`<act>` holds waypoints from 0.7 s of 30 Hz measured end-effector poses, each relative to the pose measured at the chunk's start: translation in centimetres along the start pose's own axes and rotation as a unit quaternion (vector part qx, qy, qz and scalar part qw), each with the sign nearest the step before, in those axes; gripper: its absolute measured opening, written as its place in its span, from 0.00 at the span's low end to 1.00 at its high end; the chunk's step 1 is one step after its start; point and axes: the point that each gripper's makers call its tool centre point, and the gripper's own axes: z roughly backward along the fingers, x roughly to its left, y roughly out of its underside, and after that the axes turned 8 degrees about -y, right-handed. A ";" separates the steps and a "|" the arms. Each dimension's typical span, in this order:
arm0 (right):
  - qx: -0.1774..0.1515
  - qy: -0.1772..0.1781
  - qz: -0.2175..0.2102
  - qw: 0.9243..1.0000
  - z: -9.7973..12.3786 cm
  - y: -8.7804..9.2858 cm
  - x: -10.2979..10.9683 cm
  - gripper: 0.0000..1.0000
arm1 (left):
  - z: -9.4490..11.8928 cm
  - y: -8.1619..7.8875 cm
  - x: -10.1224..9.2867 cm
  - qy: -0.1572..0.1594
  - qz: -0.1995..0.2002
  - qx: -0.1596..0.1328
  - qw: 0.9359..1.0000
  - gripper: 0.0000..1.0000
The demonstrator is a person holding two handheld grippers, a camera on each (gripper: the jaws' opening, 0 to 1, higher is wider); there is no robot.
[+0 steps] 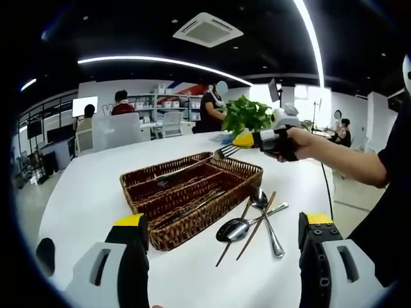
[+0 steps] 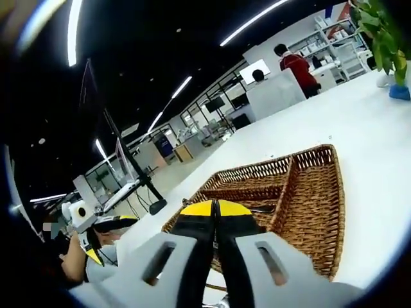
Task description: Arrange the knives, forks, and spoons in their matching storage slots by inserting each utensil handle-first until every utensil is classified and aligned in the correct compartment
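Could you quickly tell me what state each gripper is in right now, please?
Left gripper: open, holding nothing.
Right gripper: shut on a fork, held above the wicker tray.

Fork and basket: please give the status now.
Right gripper shut on fork, over wicker basket. Left gripper open, empty. Spoons and chopsticks wait on table.

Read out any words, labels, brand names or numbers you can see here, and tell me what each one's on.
None can be read.
The far wall sign behind the seated people is too blurred to make out.
The wicker tray, the spoons and both grippers carry no visible lettering.
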 end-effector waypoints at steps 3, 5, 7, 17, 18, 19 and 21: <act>0.012 0.000 0.002 1.000 -1.0 0.0 -0.3 0.00 | 0.1 0.1 0.1 0.000 0.001 0.000 1.000 0.99; 0.020 -0.003 0.002 1.000 -1.6 0.0 -0.5 0.00 | 0.1 0.1 0.2 -0.002 0.001 0.000 1.000 0.99; 0.029 0.000 0.004 1.000 -2.2 0.1 -1.0 0.00 | 0.2 0.1 0.3 -0.003 0.002 0.000 1.000 0.99; 0.074 0.001 0.005 0.997 -5.0 1.1 -1.9 0.00 | 0.2 0.2 0.6 -0.004 0.004 0.000 1.000 0.99; 0.076 0.000 0.002 0.997 -5.2 1.2 -2.0 0.00 | 0.2 0.3 0.6 -0.005 0.004 0.001 1.000 0.99; 0.081 0.001 0.001 0.997 -5.4 1.4 -2.1 0.00 | 0.3 0.3 0.7 -0.006 0.004 0.001 1.000 0.99; 0.086 -0.002 -0.004 0.996 -5.8 1.6 -2.0 0.00 | 0.3 0.3 0.7 -0.007 0.005 0.001 1.000 0.99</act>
